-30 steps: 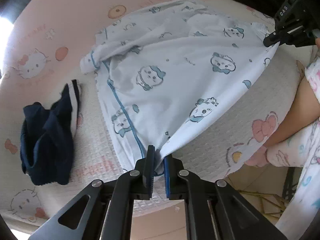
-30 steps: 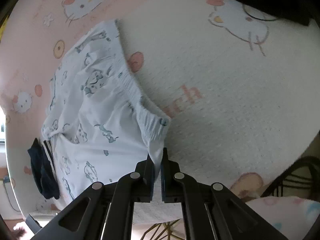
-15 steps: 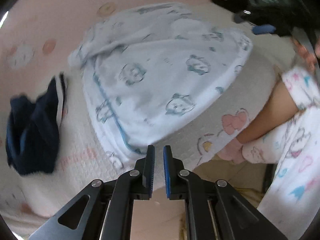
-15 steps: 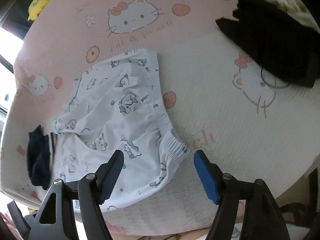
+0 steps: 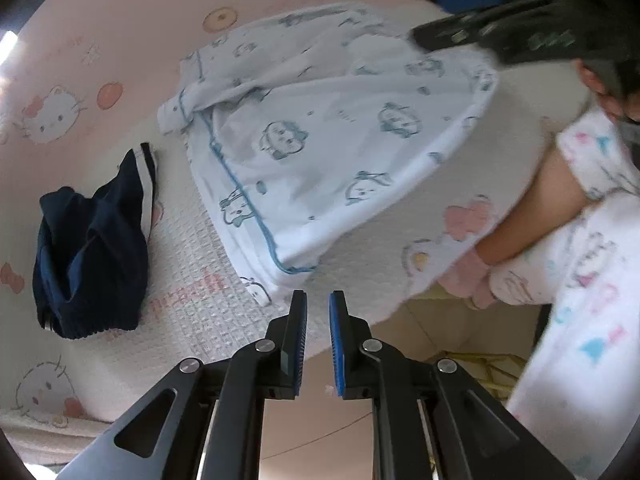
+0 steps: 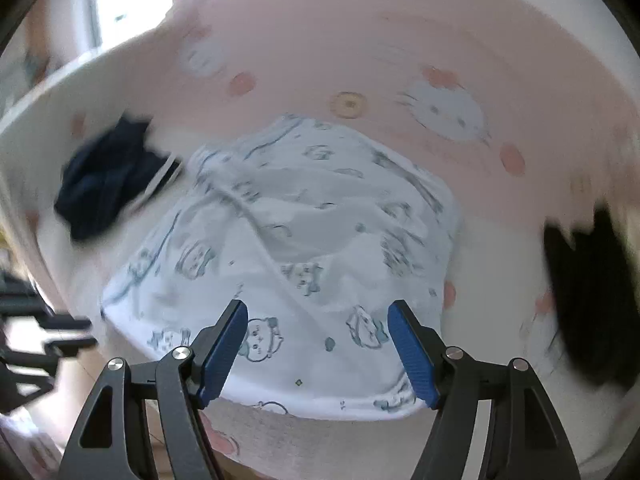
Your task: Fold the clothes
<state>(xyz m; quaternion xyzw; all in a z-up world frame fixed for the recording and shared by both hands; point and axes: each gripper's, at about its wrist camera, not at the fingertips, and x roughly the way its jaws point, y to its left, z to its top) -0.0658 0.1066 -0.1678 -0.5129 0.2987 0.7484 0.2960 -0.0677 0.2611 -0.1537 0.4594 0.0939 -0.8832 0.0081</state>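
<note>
White printed garment (image 5: 328,152): it is lying spread on the pink cartoon-cat bed cover (image 5: 120,32), near the front edge of the bed, and is looking folded over on itself, with a blue-piped hem running down its left side in the left wrist view and a gathered edge on its right.
Left gripper (image 5: 318,308): it is hovering just off the garment's near corner with its blue pads nearly together, only a narrow gap showing, and nothing is sitting between them.
Right gripper (image 6: 318,344): it is standing wide apart above the near hem of the same garment (image 6: 288,248), gripping nothing (the cloth is lying below the pads, not between them).
Work done: the garment is resting free of both tools, so one fold is reading as laid down; some ridges are running across its middle.
Work left: it is probably needing at least one more fold and some smoothing, going by how broad it is lying.
Navy garment (image 5: 92,248): it is sitting crumpled, well apart to the left, unfolded.
Black garment (image 6: 588,304): it is lying in a heap at the right of the bed in the right wrist view (too blurred to say what it is).
Person: a bare arm (image 5: 532,216) in a printed sleeve is showing at the bed's near side.
</note>
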